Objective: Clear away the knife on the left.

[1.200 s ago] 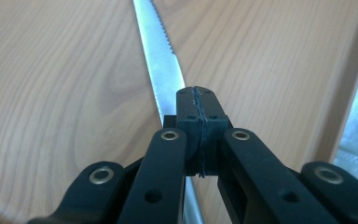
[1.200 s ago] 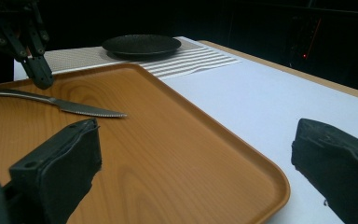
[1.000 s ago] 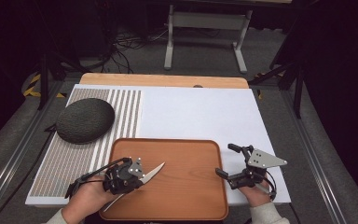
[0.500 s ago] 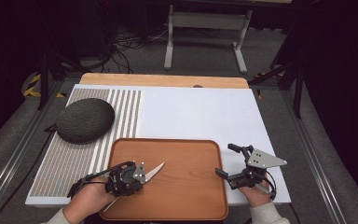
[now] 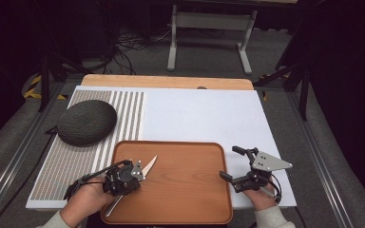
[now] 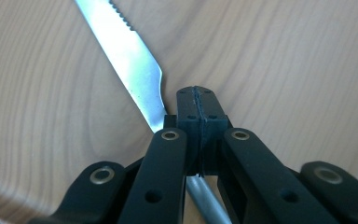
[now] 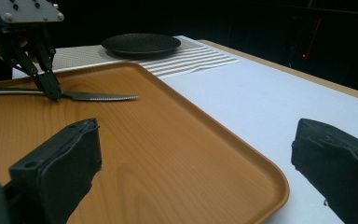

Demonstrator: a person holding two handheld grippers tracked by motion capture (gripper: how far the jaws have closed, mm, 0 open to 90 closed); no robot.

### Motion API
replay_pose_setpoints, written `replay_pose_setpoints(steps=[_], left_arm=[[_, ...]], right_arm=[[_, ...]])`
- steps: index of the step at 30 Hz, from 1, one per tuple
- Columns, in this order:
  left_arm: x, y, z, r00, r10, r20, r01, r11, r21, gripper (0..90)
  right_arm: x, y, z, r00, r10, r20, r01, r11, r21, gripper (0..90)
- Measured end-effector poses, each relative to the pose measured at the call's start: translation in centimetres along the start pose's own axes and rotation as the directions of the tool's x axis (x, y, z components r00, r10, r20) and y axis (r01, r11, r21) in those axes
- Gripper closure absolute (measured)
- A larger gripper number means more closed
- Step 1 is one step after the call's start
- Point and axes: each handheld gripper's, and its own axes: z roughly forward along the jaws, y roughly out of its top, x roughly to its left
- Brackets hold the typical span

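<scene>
The desk (image 5: 209, 114) is carrying a white sheet with a striped mat (image 5: 123, 118) at 9 o'clock; a dark plate (image 5: 86, 121) is sitting on it; the wooden tray (image 5: 190, 190) is lying at 6 o'clock. The left gripper (image 5: 135, 172) is pinching the knife (image 6: 130, 65), jaws pressed together; the right gripper (image 5: 232, 164) is resting spread at 4 o'clock. The dark room is showing cables and a metal stand (image 5: 211, 28) at 12 o'clock.

Dark room, grey floor (image 5: 209, 52), cables (image 5: 128, 47)

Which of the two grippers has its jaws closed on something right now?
The left gripper, shut on the knife over the wooden tray; the right gripper is wide open, holding nothing.
</scene>
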Motion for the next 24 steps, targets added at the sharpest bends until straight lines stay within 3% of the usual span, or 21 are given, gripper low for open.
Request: replay_pose_setpoints(steps=[24], left_arm=[[2.3,-2.5,-0.7,0.9942,-0.107,-0.001,0.107,0.9942,-0.005,89.9]], right_arm=[[0.0,-0.2,0.1,1.0000,0.009,0.000,-0.009,1.000,0.003,2.3]])
